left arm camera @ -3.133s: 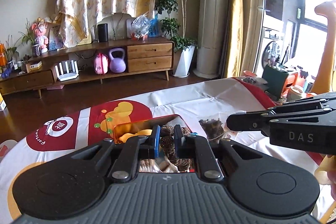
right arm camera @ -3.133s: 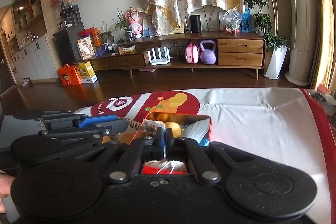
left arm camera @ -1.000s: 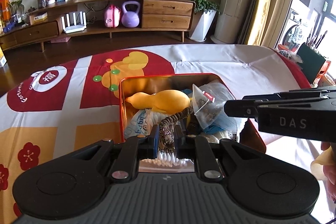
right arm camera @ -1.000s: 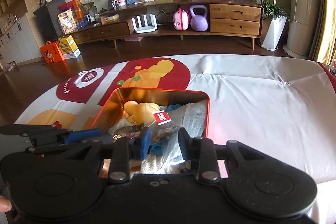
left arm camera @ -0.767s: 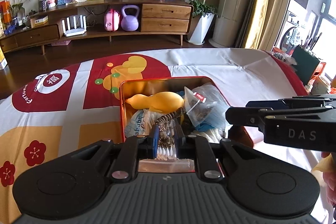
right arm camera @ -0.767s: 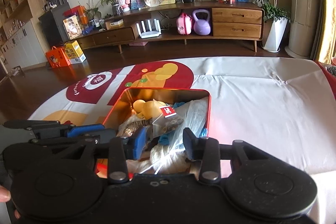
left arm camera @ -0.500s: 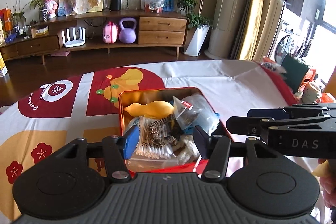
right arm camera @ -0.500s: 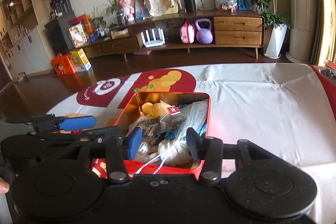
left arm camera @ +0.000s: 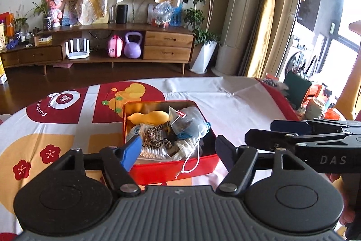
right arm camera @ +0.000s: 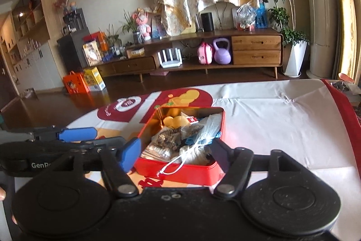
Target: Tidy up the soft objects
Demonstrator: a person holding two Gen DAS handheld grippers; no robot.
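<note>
1. Lying just beyond and between the spread fingers of the left gripper [left arm camera: 175, 147], the red tin [left arm camera: 171, 167] is seen on the printed tablecloth [left arm camera: 237, 105]; nothing is clamped by this gripper, its jaws are opening, and only air is seen between them.
2. The right gripper [right arm camera: 174, 149] is likewise shown with its jaws opening and empty; the tin [right arm camera: 180, 175] is placed just ahead of its fingertips and apart from them.
3. In the left wrist view the right gripper [left arm camera: 259, 132] is seen from the side, to the right of the tin and near it; in the right wrist view the left gripper [right arm camera: 108, 136] is seen to the left of the tin.
4. The tin is rectangular with rounded corners, red outside and shiny gold inside; it is filled to the brim with soft items.
5. A smooth yellow gourd-shaped toy [left arm camera: 149, 118] is laid at the far end; a tiger-striped fabric piece [left arm camera: 158, 136] is draped over a clear pack of cotton swabs [left arm camera: 151, 151] at the near left.
6. A crinkled clear plastic bag [left arm camera: 187, 121] with a small red label is propped at the far right, over something blue; a white drawstring cord [left arm camera: 191, 162] is hung over the near wall of the tin.
7. The tablecloth is smooth and creased, white with red and yellow shapes and small plum-blossom prints [left arm camera: 50, 154].
</note>
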